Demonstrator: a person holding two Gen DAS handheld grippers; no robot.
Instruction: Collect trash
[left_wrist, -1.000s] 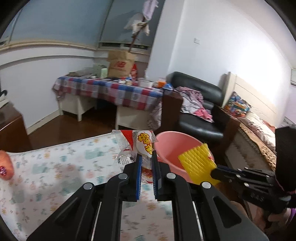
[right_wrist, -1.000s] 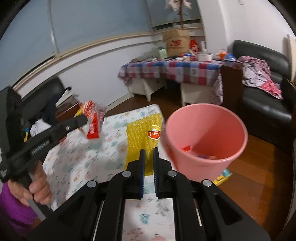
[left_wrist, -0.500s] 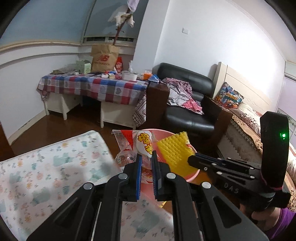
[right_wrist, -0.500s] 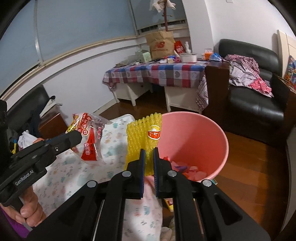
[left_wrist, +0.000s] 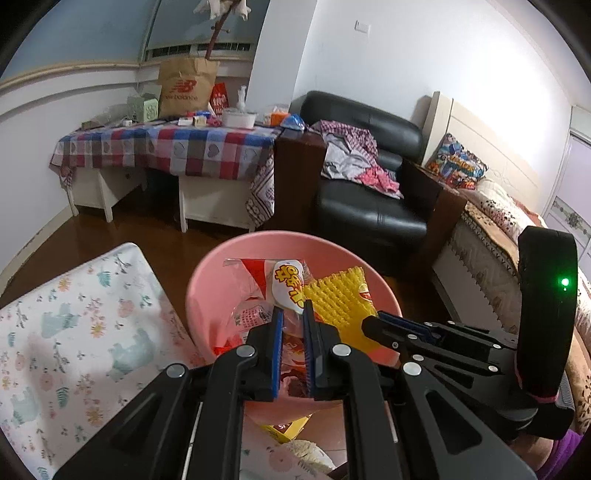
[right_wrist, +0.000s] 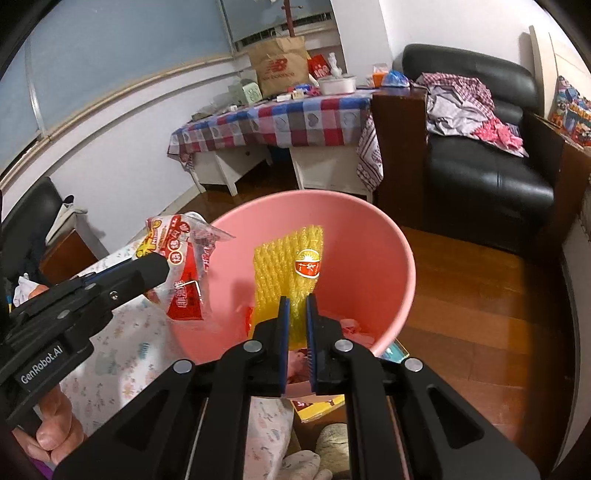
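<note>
Here, two pieces of trash are held over the mouth of a pink bucket (right_wrist: 400, 266), which is seen to stand on the wooden floor beside the worktop (left_wrist: 74, 332) with its flower-and-elephant cloth. A crinkled clear snack wrapper (left_wrist: 284, 284), printed red, white and yellow, is pinched in the nearly closed left claw (left_wrist: 293, 325). A yellow foam net sleeve (right_wrist: 286, 269), ribbed and bearing a round red sticker, is clamped upright in the right claw (right_wrist: 295, 314), its jaws likewise almost together. More red and pink scraps can be made out at the bucket's bottom.
</note>
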